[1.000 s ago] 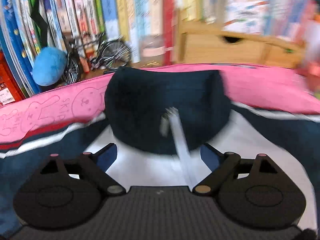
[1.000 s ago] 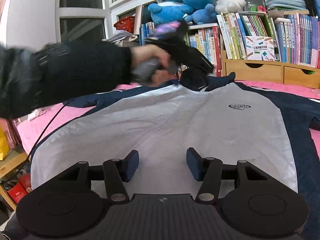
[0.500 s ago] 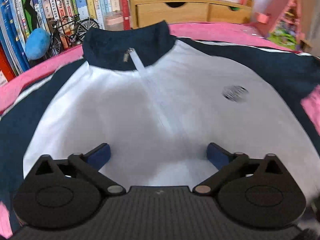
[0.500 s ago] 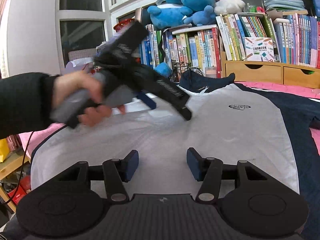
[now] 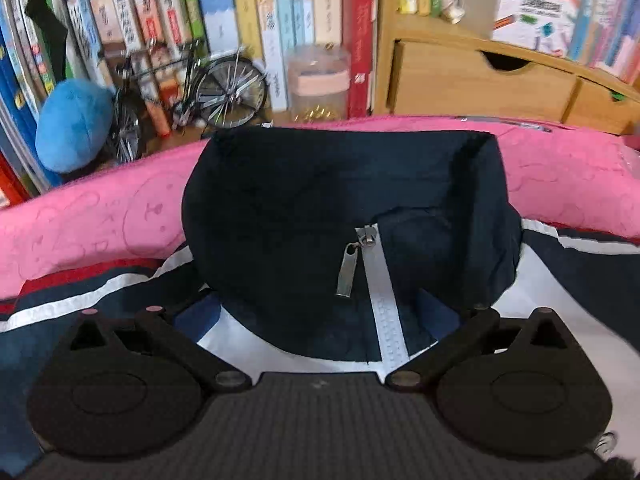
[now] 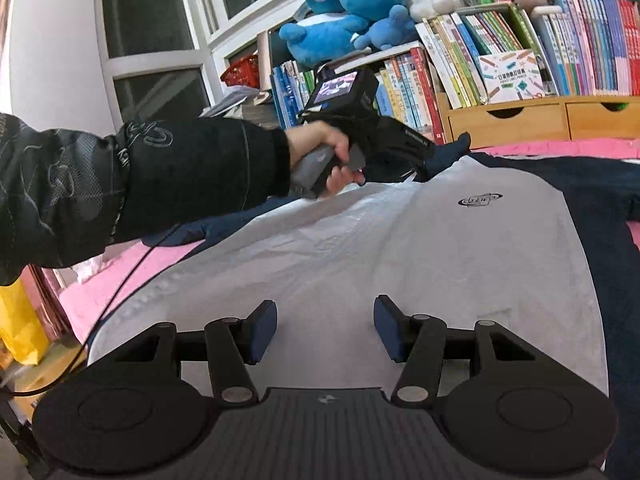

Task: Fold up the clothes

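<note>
Nearest, the right tongs (image 6: 325, 334) hover with their blue-padded fingers (image 6: 264, 330) spread apart over the lower white front of a zip-up jacket (image 6: 400, 248), holding nothing. That jacket, white in the body with navy sleeves and a small dark chest logo (image 6: 479, 200), lies spread face up on a bed with a pink cover (image 6: 560, 147).

Further up the garment, the left tongs (image 5: 316, 316) sit at the neck, fingers wide apart on either side of the navy stand-up collar (image 5: 344, 200); whether the pads touch the fabric cannot be told. Between them runs the white zipper tape (image 5: 386, 308), with the metal zipper pull (image 5: 348, 268) hanging just left of it. From the right wrist view, the person's left hand (image 6: 324, 160), in a dark sleeve, grips that tool's handle at the collar end.

Beyond the pink bed edge stand a model bicycle (image 5: 188, 92), a blue plush ball (image 5: 72, 124), a clear jar (image 5: 318, 84), a row of books (image 5: 224, 12) and wooden drawers (image 5: 488, 80). Plush toys (image 6: 344, 16) sit on top of the shelf.
</note>
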